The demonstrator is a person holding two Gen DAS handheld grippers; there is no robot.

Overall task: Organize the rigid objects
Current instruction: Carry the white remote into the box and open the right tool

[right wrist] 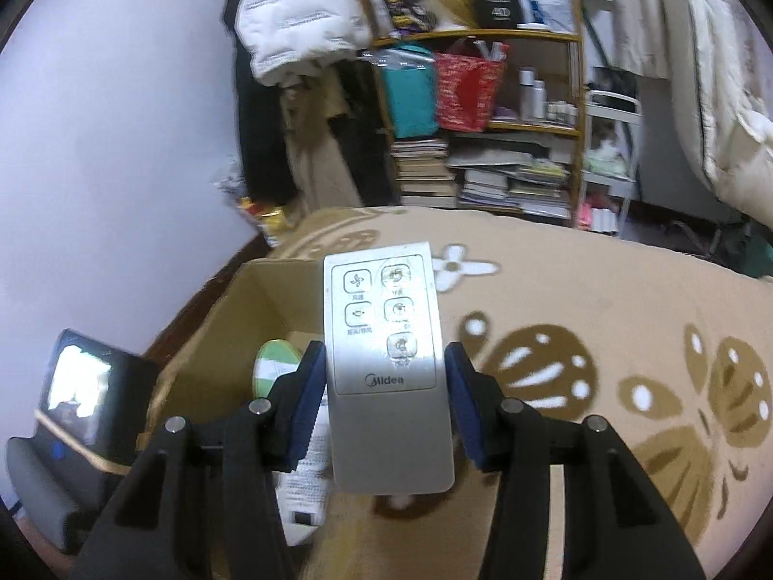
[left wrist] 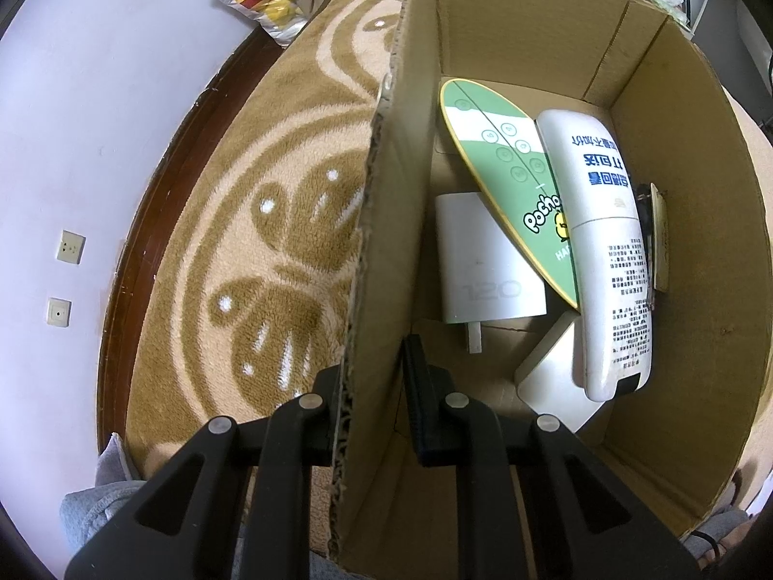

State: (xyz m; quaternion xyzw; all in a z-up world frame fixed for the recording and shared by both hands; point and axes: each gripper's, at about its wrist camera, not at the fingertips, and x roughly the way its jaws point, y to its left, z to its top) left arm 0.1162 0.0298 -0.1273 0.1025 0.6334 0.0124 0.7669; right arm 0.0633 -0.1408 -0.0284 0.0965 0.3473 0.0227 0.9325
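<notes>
Now Midea remote (right wrist: 386, 367) clamped between right hand-held gripper (right wrist: 384, 401) fingers, above box (right wrist: 217, 338)

1. The cardboard box (left wrist: 507, 24) is matt brown board, its cut edge rough and corrugated.
2. The blanket (right wrist: 604, 299) beneath is fleecy tan-and-cream cloth.
3. The Midea remote (right wrist: 386, 367) is smooth grey-white plastic (a glossy film glints over its buttons).
4. The green oval card (left wrist: 502, 169) looks glossy; the white charger (left wrist: 483, 266) is satin plastic.
</notes>
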